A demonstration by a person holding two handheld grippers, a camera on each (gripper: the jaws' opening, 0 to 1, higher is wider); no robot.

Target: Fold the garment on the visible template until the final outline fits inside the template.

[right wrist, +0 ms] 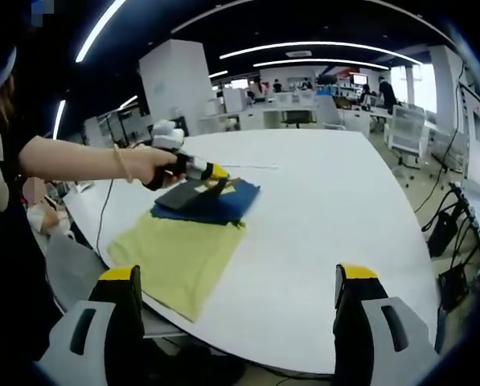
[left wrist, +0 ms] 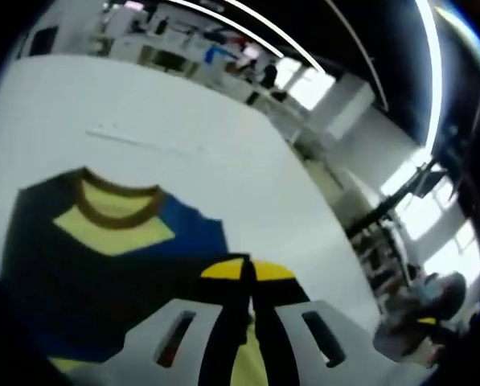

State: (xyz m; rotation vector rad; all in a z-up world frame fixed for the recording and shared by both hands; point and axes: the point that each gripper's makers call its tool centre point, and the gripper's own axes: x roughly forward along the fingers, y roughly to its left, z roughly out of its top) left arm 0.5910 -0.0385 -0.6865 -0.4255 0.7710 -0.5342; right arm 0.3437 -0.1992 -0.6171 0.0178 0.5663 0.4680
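The garment (right wrist: 183,253) lies on the near left part of the white table (right wrist: 328,201). Its lower part is yellow, and a blue part (right wrist: 223,207) is folded over at the far end. A person's hand holds my left gripper (right wrist: 201,171) on a dark flap of that fold. In the left gripper view the jaws (left wrist: 248,272) are shut with their yellow tips together on the garment (left wrist: 103,273), whose brown collar (left wrist: 115,211) lies ahead. My right gripper (right wrist: 238,277) is open, its jaws wide apart, and it hangs short of the table's near edge with nothing between them.
A faint line mark (right wrist: 252,166) runs on the table beyond the garment. A cable (right wrist: 103,211) hangs off the left edge. Desks and office chairs (right wrist: 404,121) stand behind and to the right. The table's right half is bare white surface.
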